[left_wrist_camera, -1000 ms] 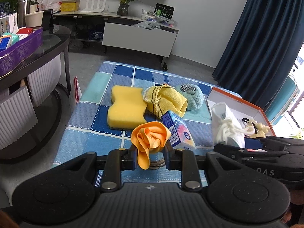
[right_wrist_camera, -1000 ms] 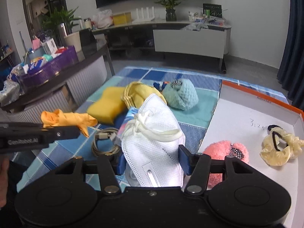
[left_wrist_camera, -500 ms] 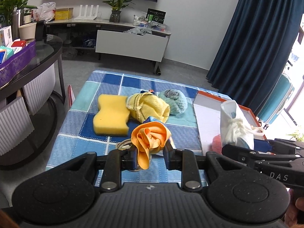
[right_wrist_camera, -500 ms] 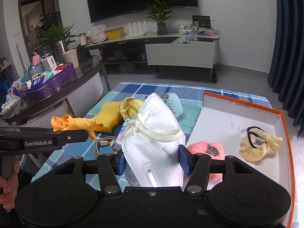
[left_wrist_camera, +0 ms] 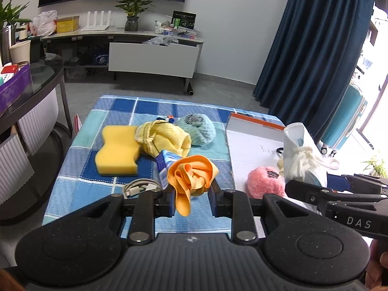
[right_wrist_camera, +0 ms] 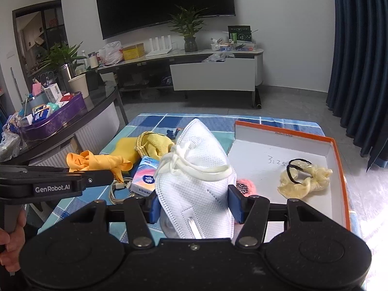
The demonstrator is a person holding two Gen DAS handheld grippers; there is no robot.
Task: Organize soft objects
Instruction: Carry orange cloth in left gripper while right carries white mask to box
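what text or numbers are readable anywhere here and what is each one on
"GenRobot.AI": side of the black left gripper, which grips a crumpled orange cloth.
"DAS": side of the black right gripper, which grips a white folded face mask.
"3:25": handwritten on the white floor of the orange-rimmed cardboard box.
"Vinda", partly cut off: small blue and pink tissue pack.
Labels on the TV shelf and in the purple tray: too small to read.

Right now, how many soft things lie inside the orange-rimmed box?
2: a pink pom-pom near the box's left edge and a cream scrunchie toward its right side. The held mask may hide more.
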